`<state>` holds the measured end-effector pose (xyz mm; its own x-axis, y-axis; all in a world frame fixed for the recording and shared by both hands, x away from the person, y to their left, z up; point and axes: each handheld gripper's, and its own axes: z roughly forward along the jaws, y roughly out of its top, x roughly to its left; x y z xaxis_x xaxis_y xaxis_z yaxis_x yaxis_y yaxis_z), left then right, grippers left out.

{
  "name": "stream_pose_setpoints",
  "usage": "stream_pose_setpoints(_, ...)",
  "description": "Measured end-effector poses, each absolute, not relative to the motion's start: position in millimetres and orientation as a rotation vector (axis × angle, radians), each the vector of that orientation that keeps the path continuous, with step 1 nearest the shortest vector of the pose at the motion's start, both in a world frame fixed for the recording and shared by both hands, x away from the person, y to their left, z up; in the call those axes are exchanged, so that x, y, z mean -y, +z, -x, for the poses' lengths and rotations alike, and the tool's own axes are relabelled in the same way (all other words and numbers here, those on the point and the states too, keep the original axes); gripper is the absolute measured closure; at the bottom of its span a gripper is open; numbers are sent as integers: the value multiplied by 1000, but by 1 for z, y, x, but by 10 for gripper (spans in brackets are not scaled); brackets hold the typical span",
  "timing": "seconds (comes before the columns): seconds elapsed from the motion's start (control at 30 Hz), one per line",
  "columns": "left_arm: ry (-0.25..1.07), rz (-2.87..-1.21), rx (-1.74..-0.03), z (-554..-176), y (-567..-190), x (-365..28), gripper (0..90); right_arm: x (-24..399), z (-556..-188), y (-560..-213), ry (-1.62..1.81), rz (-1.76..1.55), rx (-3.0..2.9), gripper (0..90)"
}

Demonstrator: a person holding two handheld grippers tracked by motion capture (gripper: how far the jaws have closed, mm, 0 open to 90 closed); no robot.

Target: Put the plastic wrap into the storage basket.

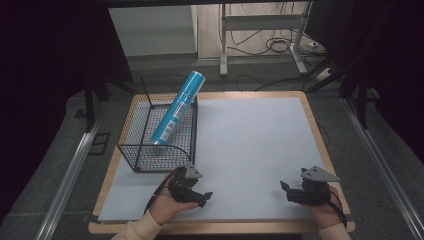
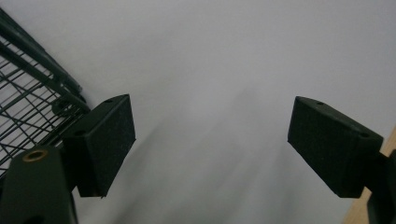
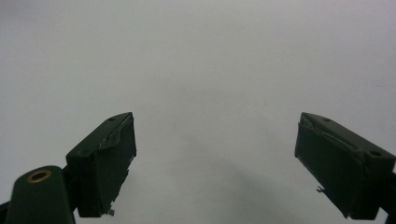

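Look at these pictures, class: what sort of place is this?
Probably a lab or workshop set up for recording. A wooden table with a white sheet stands on grey carpet, loose cables trail under a metal desk frame, and dark curtains screen the sides.

The high view looks forward and down from above the person's side, taking in the whole bench (image 1: 260, 135) and the floor beyond it. The left gripper view sits low and close to the white surface, looking along its jaws, with the wire basket (image 2: 28, 107) at its left edge; the high view shows the same basket (image 1: 160, 145). The right gripper view, equally low, faces bare white surface between its jaws.
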<state>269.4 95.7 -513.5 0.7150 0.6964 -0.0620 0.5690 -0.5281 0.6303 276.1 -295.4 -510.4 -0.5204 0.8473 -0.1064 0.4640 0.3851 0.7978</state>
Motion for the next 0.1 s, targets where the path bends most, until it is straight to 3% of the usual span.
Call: stream_pose_setpoints(0.1, 289, -2254, -978, -269, -512, -98, 144, 294, -275, -509, 1009, -1108, -2141, 127)
